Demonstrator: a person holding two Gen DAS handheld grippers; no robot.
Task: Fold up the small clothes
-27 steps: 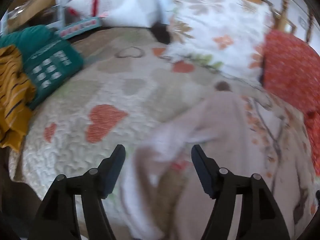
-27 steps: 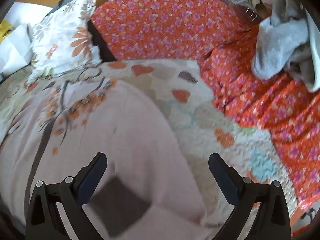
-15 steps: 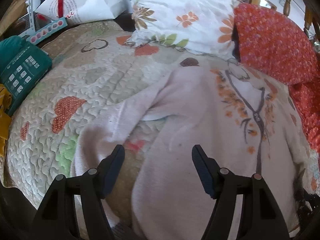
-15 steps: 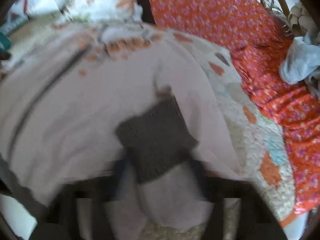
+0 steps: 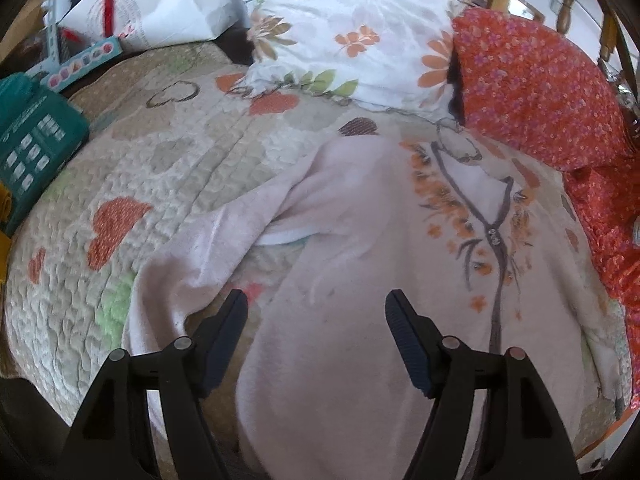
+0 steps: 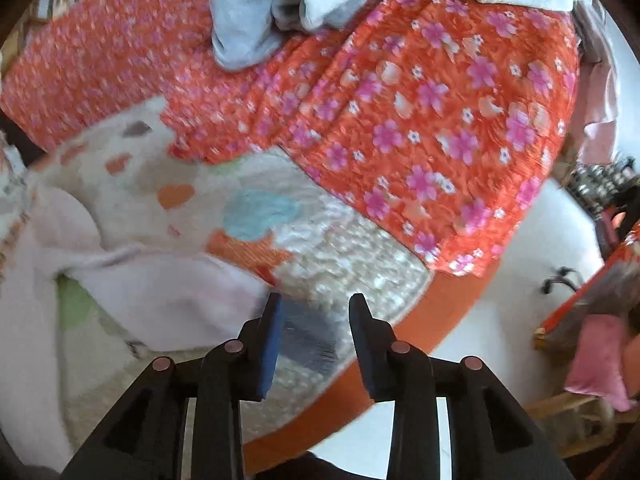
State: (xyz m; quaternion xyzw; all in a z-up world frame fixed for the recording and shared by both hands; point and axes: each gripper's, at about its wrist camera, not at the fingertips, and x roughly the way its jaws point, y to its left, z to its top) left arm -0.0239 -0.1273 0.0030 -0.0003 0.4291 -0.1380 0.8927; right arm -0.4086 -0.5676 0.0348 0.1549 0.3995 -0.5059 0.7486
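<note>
The pale pink fleece top with an orange leaf print (image 5: 360, 240) lies spread on the heart-patterned quilted bed (image 5: 160, 168), both tools unclenched and empty, left tool (image 5: 316, 312) above its body, right tool (image 6: 316, 320) by its dark-cuffed sleeve (image 6: 168, 292); gripping that cuff looks next.

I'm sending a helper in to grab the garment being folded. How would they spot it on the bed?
Find the quilt with orange hearts. The pale pink top lies spread on it, below the floral pillow. Only it has a dark branch with orange blossoms running down its front.
</note>
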